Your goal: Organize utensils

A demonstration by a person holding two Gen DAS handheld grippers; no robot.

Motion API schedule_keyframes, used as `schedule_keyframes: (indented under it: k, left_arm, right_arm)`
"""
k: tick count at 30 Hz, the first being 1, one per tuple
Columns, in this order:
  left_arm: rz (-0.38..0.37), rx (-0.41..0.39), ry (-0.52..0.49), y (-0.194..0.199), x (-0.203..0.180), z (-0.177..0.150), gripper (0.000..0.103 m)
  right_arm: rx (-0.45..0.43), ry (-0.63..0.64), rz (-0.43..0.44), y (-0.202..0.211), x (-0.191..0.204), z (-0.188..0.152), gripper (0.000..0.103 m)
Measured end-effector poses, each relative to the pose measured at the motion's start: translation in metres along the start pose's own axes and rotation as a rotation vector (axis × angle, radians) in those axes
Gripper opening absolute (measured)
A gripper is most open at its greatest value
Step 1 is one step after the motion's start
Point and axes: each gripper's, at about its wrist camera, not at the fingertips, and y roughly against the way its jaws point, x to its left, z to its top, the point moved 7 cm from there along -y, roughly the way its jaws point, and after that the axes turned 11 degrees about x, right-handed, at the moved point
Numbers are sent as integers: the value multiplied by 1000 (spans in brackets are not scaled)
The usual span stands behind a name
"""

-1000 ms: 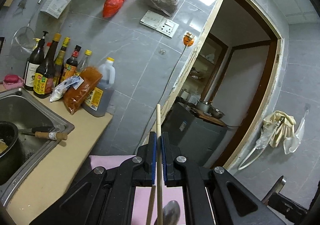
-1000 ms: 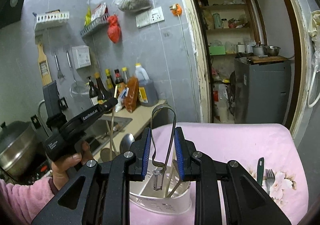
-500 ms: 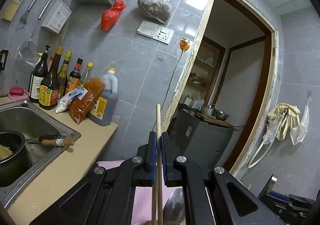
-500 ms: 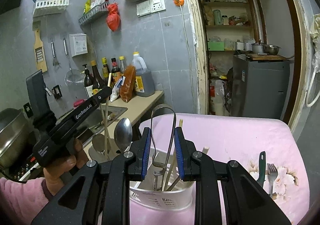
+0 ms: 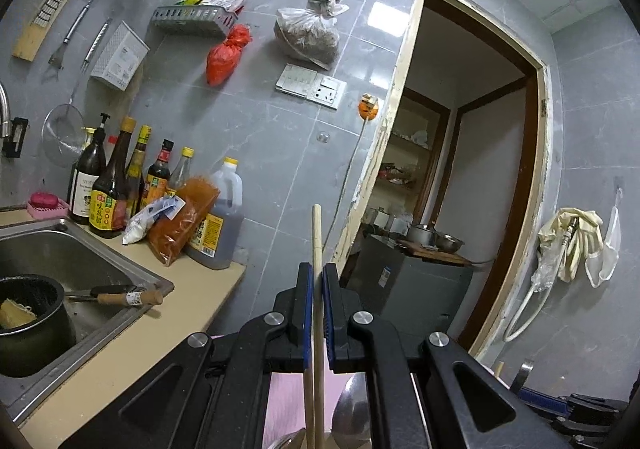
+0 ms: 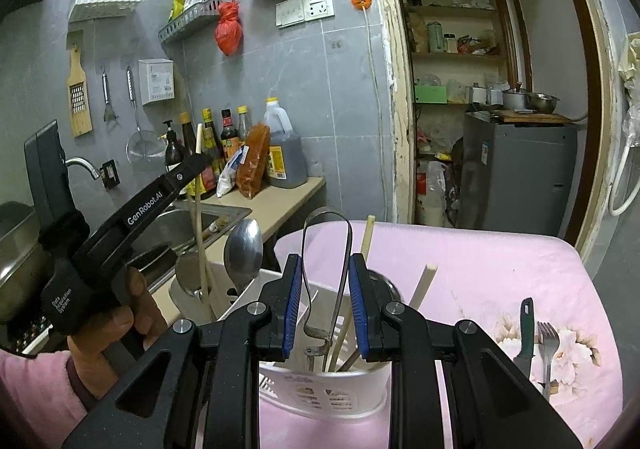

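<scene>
Nearest in the right wrist view, the right gripper [image 6: 325, 307] has its blue-padded jaws pressed on a pair of metal tongs [image 6: 327, 273], squeezing the two arms toward each other. The tongs stand upright, looped end up, their lower tips hanging inside the white utensil caddy [image 6: 320, 393], which sits near the left edge of the table's pink cloth [image 6: 480, 269]. Their long axis is vertical and lies straight over the caddy's near compartment, so by my reading the coming move is a short drop straight down and a release; this is the hand placed for it.

To the left, the left gripper [image 6: 196, 165], held in a hand [image 6: 120, 325] with a pink sleeve, is clamped shut on wooden chopsticks [image 6: 199, 209]. They too stand upright, their lower ends reaching down into the caddy's far-left compartment, beside a metal spoon [image 6: 243, 249] standing bowl-up. In the left wrist view the chopsticks [image 5: 317, 289] run up between the closed pads.

More chopsticks lean in the caddy's middle. Toward the cloth's right edge lie a green-handled knife [image 6: 525, 333] and a fork [image 6: 546, 349], not yet put away.
</scene>
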Motion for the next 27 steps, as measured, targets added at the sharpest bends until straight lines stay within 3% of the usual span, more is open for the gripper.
schedule_keyframes:
  k: [8, 12, 19, 22, 24, 27]
  left_arm:
    - [-14, 49, -58, 9, -6, -8, 5]
    - [-28, 109, -90, 15, -10, -11, 5]
    - [-33, 208, -114, 26, -15, -12, 7]
    - [-29, 228, -131, 35, -23, -8, 17]
    - [-31, 236, -126, 41, -28, -4, 31]
    - [-28, 242, -129, 48, -37, 1, 44]
  right_arm:
    - [20, -12, 14, -1, -1, -3, 21]
    - [17, -19, 28, 2, -1, -2, 32]
    - [-21, -30, 45, 23, -3, 7, 32]
    - [-47, -45, 31, 38, -10, 13, 36]
    - [-66, -61, 22, 47, -17, 18, 42]
    - [-92, -81, -3, 63, -32, 25, 47]
